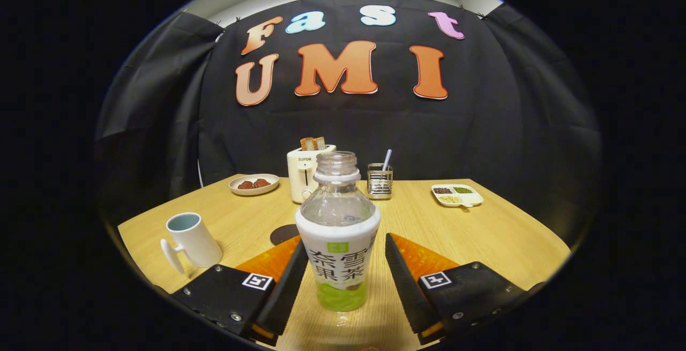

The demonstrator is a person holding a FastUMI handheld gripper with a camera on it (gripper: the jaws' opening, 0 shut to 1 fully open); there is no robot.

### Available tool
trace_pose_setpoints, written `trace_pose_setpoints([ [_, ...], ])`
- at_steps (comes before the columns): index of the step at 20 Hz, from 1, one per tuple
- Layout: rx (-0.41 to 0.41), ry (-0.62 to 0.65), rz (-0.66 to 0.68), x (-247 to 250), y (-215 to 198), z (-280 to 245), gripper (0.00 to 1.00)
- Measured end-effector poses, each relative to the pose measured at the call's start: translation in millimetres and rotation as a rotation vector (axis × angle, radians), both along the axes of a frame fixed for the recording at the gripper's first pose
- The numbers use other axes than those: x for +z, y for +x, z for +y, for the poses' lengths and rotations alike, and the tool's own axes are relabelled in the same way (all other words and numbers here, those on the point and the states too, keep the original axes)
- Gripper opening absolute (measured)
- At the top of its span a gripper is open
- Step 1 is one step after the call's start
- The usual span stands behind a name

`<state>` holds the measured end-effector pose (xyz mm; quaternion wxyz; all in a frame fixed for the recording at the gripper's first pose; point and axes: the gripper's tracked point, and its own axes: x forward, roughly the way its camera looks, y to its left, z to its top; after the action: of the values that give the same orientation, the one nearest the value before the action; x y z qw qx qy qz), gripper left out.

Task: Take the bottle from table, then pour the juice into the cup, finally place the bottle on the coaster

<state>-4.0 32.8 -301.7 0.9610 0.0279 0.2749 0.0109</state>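
A clear, uncapped bottle [338, 233] with a white and green label stands upright on the wooden table [482, 233], between my fingers. My gripper [344, 244] is open: the left finger is close against the label, while a gap separates the right finger from it. A white mug [190, 238] with a pale blue inside stands to the left of the fingers, handle toward me. Just behind the left finger and the bottle lies a dark round coaster [283, 233], partly hidden by both.
At the back of the table stand a white toaster [305, 171] with toast, a plate [253, 184] of reddish food, a metal holder [379, 180] with a straw, and a divided dish [457, 195] at the right. Black cloth walls the booth.
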Motion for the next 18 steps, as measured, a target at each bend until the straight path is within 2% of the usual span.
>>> trace_pose_setpoints([
  [3, 0.004, 0.006, 0.002, -8, 0, 4, 0.80],
  [6, 0.001, 0.003, 0.011, -15, -1, 7, 0.67],
  [9, 0.016, -0.011, -0.006, -14, 2, 11, 0.63],
  [12, 0.008, -0.071, -0.017, -8, 5, 6, 0.56],
  [18, 0.063, -0.210, -0.105, 34, 18, 17, 0.53],
])
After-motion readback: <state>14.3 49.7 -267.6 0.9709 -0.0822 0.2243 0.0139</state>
